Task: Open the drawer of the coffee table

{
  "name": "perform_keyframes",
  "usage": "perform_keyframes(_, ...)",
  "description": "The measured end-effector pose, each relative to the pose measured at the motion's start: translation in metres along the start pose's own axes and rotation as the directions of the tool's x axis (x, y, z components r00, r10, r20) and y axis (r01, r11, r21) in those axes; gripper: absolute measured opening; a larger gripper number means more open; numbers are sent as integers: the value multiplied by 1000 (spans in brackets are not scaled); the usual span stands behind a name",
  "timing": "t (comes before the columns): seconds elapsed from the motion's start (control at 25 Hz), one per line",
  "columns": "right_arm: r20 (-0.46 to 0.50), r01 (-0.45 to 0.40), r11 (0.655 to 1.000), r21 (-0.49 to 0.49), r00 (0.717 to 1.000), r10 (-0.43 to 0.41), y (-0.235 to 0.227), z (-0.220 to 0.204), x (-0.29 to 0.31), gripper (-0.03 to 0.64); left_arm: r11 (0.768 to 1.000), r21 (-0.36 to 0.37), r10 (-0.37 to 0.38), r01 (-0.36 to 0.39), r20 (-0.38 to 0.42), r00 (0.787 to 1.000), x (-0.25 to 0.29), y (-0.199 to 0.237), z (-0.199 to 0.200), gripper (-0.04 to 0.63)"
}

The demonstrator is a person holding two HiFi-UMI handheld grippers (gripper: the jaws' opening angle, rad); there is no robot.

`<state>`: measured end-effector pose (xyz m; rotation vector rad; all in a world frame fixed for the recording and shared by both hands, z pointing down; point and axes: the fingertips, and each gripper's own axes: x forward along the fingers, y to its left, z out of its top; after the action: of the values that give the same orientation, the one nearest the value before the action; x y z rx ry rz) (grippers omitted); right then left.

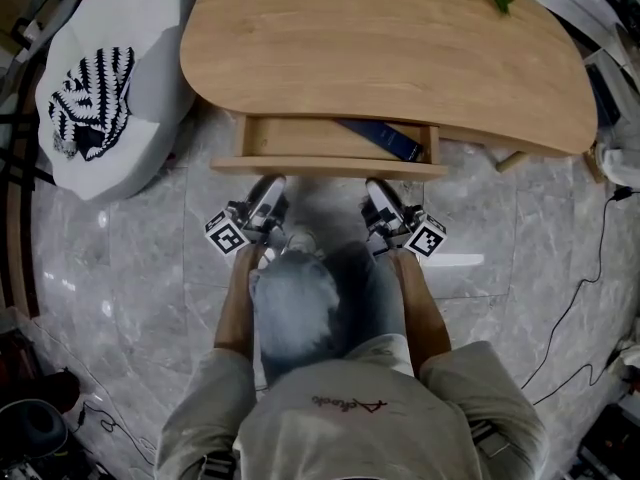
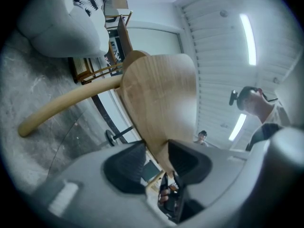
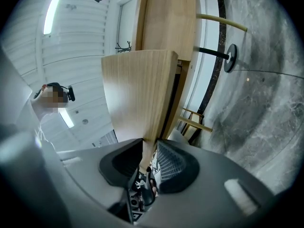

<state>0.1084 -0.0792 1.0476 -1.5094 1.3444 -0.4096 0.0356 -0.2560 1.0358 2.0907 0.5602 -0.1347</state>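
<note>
**Two Claws Clamped on the Drawer Front**

Two claws are engaged. The left claw [image 1: 267, 184] and the right claw [image 1: 378, 186] are each pinched on the front [image 1: 330, 167] of the drawer [image 1: 300, 136], with the thin panel held between the pads. The drawer is seen partly drawn out from under the table [image 1: 380, 48], on the person's side. The long axis of the front is laid across the view, left to right. The claws are set side by side along it, and neither is judged nearer. The pull is therefore judged to run square to that axis, towards the person. Front and top are of pale, smooth, grained wood, and the top is rounded. The pads are dark and ribbed. A flat dark blue item [image 1: 385, 140] is seen inside.
</note>
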Motion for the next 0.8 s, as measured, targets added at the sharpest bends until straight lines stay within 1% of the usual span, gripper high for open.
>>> perform_keyframes(0.36, -29, 2, 1000, -2, 1000, -2, 10, -9, -10, 95, 1000, 5, 8, -8, -23, 1000, -11, -10, -8, 137)
perform_keyframes(0.6, -29, 3, 1000, -16, 1000, -3, 11, -12, -14, 100, 1000, 10, -4, 5, -17, 1000, -15, -12, -10, 137)
perform_keyframes(0.72, -48, 33, 998, -47, 998, -35, 9, -13, -15, 98, 1000, 27, 15, -14, -37, 999, -15, -11, -10, 138)
perform_keyframes(0.76, -59, 53, 997, -64, 997, -57, 8, -14, -17, 92, 999, 40, 31, -29, -51, 998, -16, -10, -12, 140)
perform_keyframes(0.8, -67, 76, 994, -84, 994, -81, 6, -14, -20, 72, 997, 56, 49, -46, -67, 997, -19, -9, -13, 138)
